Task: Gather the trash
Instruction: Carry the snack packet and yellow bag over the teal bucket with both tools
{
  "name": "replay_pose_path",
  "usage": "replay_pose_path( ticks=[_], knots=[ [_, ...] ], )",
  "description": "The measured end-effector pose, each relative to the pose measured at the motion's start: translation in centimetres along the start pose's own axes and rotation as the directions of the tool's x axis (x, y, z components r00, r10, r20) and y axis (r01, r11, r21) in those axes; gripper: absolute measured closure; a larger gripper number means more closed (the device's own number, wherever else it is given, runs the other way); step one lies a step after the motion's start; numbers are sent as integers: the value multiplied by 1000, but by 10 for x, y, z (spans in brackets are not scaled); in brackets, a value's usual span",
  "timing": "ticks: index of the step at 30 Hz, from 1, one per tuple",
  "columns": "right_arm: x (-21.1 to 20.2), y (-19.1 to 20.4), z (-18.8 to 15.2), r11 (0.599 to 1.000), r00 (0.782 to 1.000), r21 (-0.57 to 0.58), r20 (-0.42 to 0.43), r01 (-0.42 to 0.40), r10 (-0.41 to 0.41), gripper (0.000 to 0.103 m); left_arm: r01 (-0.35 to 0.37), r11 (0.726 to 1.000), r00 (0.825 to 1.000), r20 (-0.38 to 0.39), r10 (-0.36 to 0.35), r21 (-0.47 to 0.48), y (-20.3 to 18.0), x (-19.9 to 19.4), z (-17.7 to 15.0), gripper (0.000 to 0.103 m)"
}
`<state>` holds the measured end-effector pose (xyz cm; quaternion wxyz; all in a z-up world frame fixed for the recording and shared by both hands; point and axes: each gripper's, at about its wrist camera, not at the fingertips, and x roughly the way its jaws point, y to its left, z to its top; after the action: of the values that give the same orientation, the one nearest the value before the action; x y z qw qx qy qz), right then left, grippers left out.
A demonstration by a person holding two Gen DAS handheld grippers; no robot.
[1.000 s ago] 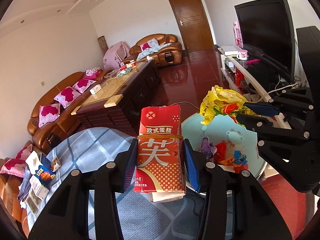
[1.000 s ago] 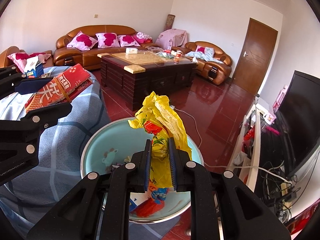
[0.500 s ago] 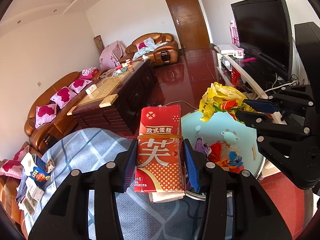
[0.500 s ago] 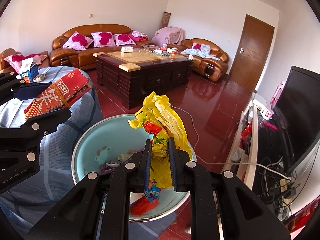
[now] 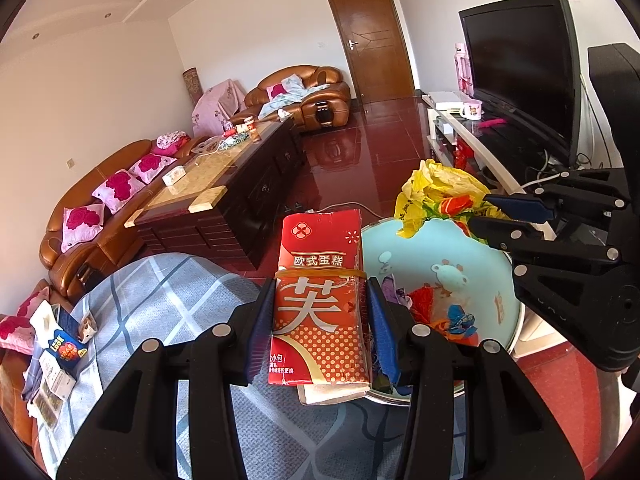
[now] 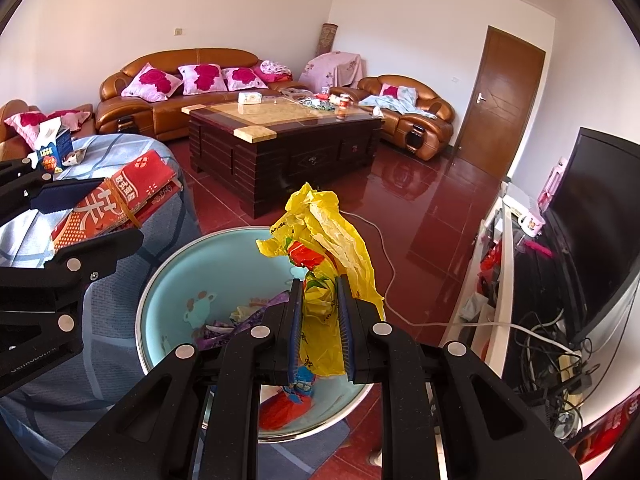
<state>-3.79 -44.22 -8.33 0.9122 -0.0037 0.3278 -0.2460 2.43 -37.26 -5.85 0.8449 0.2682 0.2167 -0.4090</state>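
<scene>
My left gripper (image 5: 318, 316) is shut on a flattened red package (image 5: 320, 304) with white characters and a rubber band round it, held above the edge of a blue checked cloth. My right gripper (image 6: 320, 320) is shut on a crumpled yellow plastic bag (image 6: 324, 236), held over a round light-blue basin (image 6: 224, 264). Colourful wrappers (image 6: 240, 320) lie in the basin. In the left wrist view the bag (image 5: 436, 188) and the right gripper (image 5: 496, 212) hang over the basin's (image 5: 480, 256) far rim. The red package (image 6: 116, 200) and the left gripper (image 6: 76, 216) show at the left of the right wrist view.
A blue checked cloth (image 5: 168, 296) covers a table at the left, with a tissue box (image 5: 56, 340) on it. A dark coffee table (image 6: 288, 136), brown sofas (image 6: 180, 88), a TV (image 6: 596, 216) on a white stand and a floor cable (image 6: 384, 256) surround the red tiled floor.
Both views have shifted slightly, with the basin sliding a little in the picture. Both grippers keep the same hold on the red package and the yellow bag.
</scene>
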Motion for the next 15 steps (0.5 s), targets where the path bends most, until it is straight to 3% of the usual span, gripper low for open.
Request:
replay_pose_path(
  ticks=[15],
  knots=[
    [1,-8,-1,1000,1000,8,1,-2,2,86,-8,1000,1000,6,8,-1,0,2,3,58]
  ],
)
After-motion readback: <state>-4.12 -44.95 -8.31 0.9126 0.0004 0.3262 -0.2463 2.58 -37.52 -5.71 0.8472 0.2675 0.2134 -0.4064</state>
